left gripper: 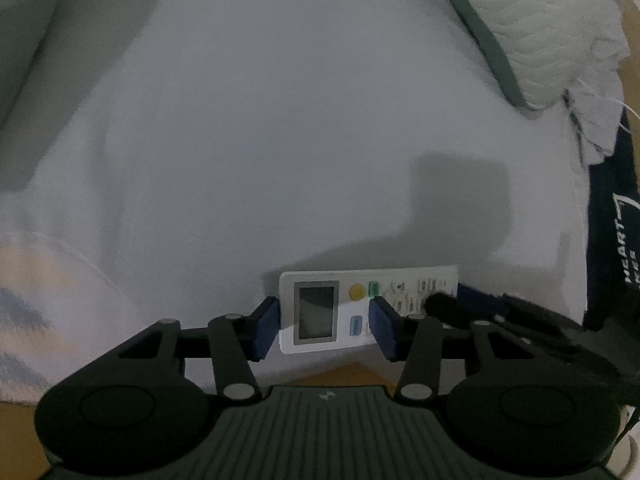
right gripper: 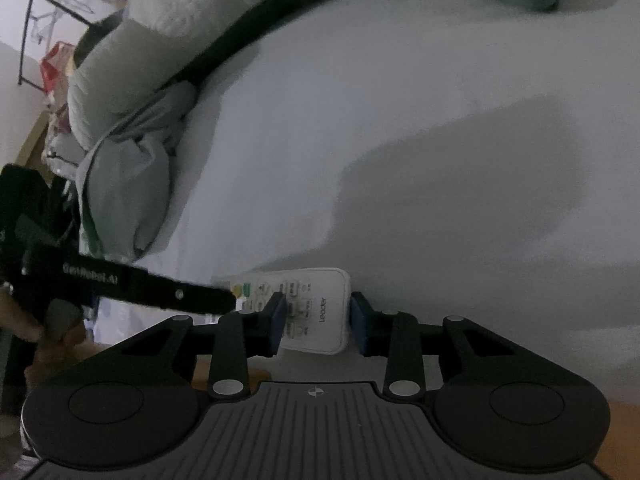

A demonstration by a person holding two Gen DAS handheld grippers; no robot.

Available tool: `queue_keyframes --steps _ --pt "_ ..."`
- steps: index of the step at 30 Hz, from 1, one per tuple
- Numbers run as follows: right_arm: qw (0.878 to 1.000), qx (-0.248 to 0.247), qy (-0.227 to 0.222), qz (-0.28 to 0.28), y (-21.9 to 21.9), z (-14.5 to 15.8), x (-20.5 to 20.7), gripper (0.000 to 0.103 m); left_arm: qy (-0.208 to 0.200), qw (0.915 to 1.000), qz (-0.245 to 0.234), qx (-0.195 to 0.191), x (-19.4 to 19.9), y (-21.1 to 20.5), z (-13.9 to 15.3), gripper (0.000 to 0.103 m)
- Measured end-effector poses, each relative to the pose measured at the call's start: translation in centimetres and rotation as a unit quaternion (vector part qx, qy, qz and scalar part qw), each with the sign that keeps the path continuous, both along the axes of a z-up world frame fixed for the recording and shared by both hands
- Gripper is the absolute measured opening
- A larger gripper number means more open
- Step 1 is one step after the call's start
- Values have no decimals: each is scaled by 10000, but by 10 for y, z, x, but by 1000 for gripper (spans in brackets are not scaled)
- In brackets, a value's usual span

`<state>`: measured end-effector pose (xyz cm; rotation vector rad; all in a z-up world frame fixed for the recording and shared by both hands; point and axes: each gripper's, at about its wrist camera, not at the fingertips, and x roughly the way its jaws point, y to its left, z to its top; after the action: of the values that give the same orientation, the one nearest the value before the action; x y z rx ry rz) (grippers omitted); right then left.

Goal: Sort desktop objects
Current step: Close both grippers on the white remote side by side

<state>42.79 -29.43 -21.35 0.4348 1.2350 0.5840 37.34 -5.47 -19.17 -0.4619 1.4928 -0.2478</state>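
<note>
A white remote control point(left gripper: 328, 312) with a grey screen, a yellow button and a green button lies near the front edge of a white bed sheet point(left gripper: 280, 140). My left gripper point(left gripper: 323, 328) has its blue pads against both sides of the remote's screen end. In the right wrist view the same remote point(right gripper: 316, 312) shows its lower end, and my right gripper point(right gripper: 318, 328) has its blue pads on both sides of that end. The left gripper's black finger point(right gripper: 160, 288) crosses in from the left.
A grey-edged quilt point(left gripper: 520, 32) is bunched at the back right of the bed, and it also shows in the right wrist view point(right gripper: 132, 120). A dark blue printed cloth point(left gripper: 612, 240) lies at the right. A brown wooden edge point(left gripper: 344, 376) runs below the sheet.
</note>
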Motion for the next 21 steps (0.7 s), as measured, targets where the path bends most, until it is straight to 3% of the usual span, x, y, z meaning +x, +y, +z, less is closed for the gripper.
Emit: queue_keyframes --steps 13,21 --pt "9987 -88 -487 -143 -9 53 -9 38 -546 9984 16 -163 -25 10 58 54" --pt "9966 -86 -788 -222 -13 99 -28 38 -875 9958 11 -265 -15 -4 83 50"
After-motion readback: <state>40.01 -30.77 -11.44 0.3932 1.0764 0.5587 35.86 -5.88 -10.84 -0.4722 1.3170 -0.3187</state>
